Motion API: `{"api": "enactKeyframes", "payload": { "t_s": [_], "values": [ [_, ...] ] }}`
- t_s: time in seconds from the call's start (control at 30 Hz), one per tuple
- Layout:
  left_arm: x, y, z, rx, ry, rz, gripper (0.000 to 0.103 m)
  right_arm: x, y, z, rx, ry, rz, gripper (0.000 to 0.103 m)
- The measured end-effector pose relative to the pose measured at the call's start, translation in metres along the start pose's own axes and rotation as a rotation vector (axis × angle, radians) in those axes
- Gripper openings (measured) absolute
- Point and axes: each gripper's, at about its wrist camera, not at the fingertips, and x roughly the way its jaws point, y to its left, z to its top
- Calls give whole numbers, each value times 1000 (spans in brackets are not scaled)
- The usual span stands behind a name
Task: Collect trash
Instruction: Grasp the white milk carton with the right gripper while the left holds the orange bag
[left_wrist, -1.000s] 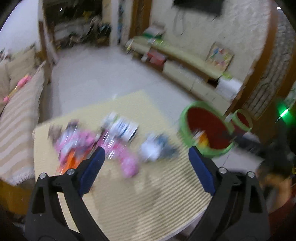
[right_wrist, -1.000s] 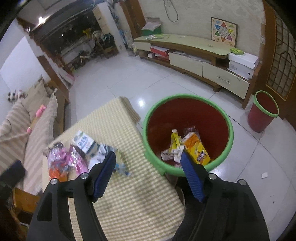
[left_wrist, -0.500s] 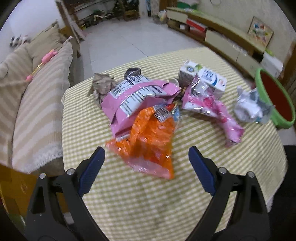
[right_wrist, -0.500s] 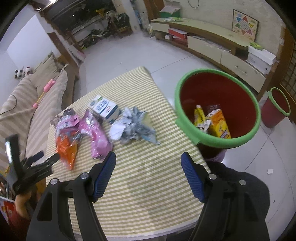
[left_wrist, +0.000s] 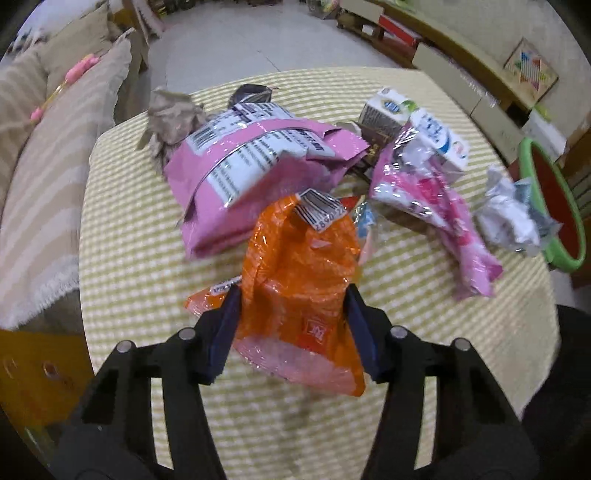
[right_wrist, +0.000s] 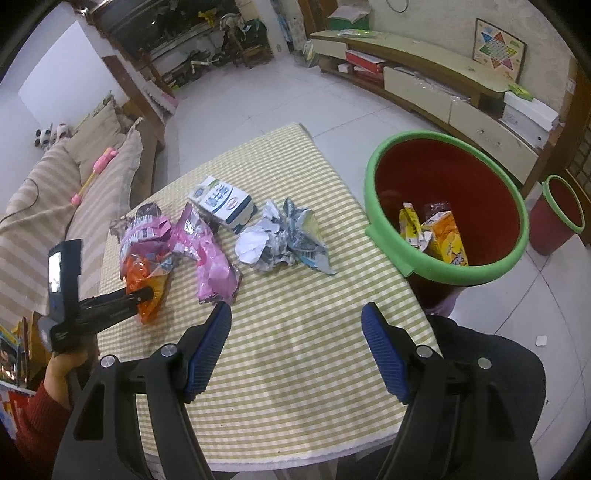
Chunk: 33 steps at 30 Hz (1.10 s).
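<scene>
Closing now: left gripper (left_wrist: 293, 295) jaws, newly lowered onto orange wrapper (left_wrist: 299, 280) near table's (left_wrist: 406, 424) front edge; pickup beginning. Right gripper (right_wrist: 295, 332) wide, empty.

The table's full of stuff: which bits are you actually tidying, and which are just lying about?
Part of the job:
- orange wrapper, the left hand-held gripper closing around it
- pink bag
- crumpled paper
- carton
- green-rimmed bin

Just lying about:
- pink toy on the sofa
- board game
</scene>
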Motion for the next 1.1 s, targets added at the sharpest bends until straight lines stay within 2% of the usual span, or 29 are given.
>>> {"api": "enactKeyframes", "payload": {
  "t_s": [0.1,0.23,0.47,0.53,0.67,0.87,1.1],
  "values": [
    [-20,4,-20,-49,-19,-34,54,8,13,2,-38,14,16,71],
    [-41,4,-49,-85,-25,-42,54,28,41,9,-131,47,39,71],
    [-48,7,-94,-164,6,-44,54,71,85,36,-282,88,73,71],
    [-47,6,-90,-147,16,-42,54,86,90,49,-304,88,66,71],
    [-50,2,-92,-145,18,-52,54,126,97,91,-366,80,-56,69],
    [-50,6,-89,-157,19,-53,55,181,101,120,-432,167,-152,69],
    [-42,11,-89,-175,40,-49,55,209,107,131,-442,207,-91,79]
  ]
}}
